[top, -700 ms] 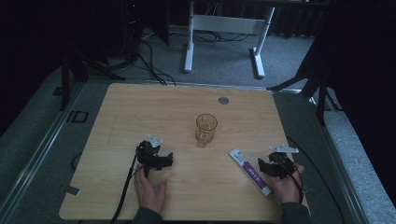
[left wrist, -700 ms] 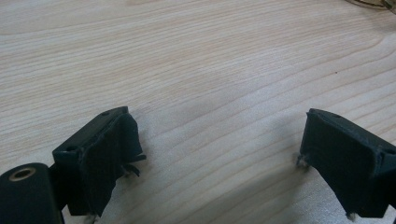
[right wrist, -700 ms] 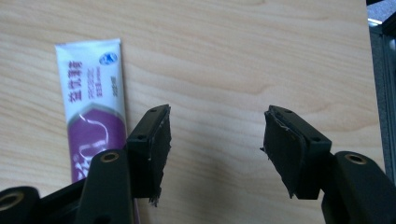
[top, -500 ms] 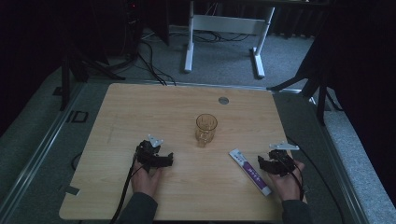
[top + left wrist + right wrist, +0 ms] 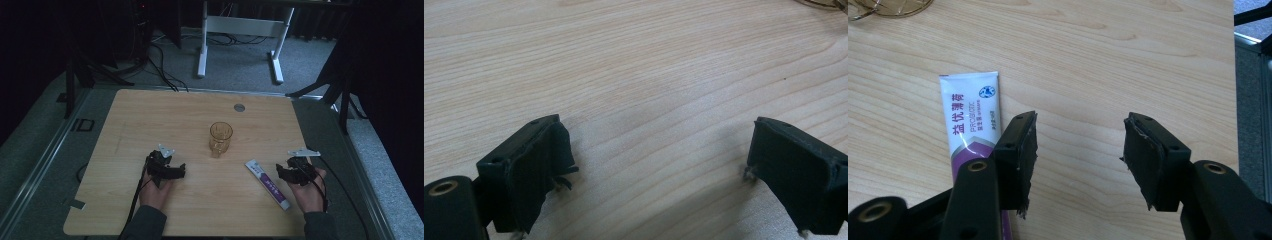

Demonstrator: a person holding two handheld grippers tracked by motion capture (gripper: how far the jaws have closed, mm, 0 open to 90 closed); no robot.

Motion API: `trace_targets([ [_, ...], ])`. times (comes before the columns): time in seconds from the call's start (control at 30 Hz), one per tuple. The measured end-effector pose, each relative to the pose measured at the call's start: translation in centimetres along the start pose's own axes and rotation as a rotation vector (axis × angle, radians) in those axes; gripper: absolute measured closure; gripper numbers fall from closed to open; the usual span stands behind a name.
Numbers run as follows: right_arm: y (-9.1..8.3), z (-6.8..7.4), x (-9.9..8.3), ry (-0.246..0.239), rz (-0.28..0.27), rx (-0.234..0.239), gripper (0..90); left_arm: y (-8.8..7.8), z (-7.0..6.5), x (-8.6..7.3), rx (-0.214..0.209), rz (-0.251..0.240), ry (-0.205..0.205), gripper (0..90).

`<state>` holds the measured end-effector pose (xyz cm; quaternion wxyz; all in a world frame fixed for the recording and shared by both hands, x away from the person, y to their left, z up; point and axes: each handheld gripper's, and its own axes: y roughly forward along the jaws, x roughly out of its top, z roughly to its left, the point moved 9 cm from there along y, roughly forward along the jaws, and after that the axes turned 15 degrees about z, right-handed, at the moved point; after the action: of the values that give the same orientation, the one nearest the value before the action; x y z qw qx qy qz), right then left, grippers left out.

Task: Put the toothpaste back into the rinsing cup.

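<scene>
A white and purple toothpaste tube (image 5: pixel 267 183) lies flat on the wooden table (image 5: pixel 150 115), front right of centre. An amber glass cup (image 5: pixel 220 138) stands upright near the table's middle. My right gripper (image 5: pixel 291 169) rests just right of the tube, jaws open with bare wood between them; in the right gripper view the tube (image 5: pixel 969 121) lies beside the left jaw, outside the gap (image 5: pixel 1079 145). My left gripper (image 5: pixel 170 168) sits low over the table's front left, open (image 5: pixel 659 155), nothing between its jaws.
A small round grey cap (image 5: pixel 239 107) is set into the table's far side. A white desk frame (image 5: pixel 240 30) and cables stand on the floor beyond. The table's right edge (image 5: pixel 1234 75) lies close to the right gripper.
Both hands have shifted only slightly; the left hand has drawn a little toward the near edge. The tube and the cup have not moved.
</scene>
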<state>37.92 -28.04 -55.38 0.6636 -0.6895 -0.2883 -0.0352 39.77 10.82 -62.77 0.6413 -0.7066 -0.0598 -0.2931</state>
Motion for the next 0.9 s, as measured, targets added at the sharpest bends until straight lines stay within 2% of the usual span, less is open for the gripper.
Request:
trace_targets([
  [0.13, -0.1, 0.1, 0.1, -0.015, 0.012, -0.005, 47.5, 0.0, 0.0, 0.0, 0.000, 0.001, 0.000, 7.8],
  [0.3, -0.3, 0.7, 0.2, -0.012, 0.047, 0.032, 49.3, 0.0, -0.1, 0.0, -0.001, 0.002, 0.002, 7.8],
  [0.5, -0.2, 1.2, 0.1, -0.024, 0.088, 0.052, 51.2, 0.0, -0.1, 0.0, 0.000, 0.002, 0.002, 7.8],
  [0.9, -0.1, 1.7, -0.1, -0.016, 0.122, 0.102, 51.8, 0.0, -0.2, 0.0, 0.000, 0.003, 0.003, 7.8],
])
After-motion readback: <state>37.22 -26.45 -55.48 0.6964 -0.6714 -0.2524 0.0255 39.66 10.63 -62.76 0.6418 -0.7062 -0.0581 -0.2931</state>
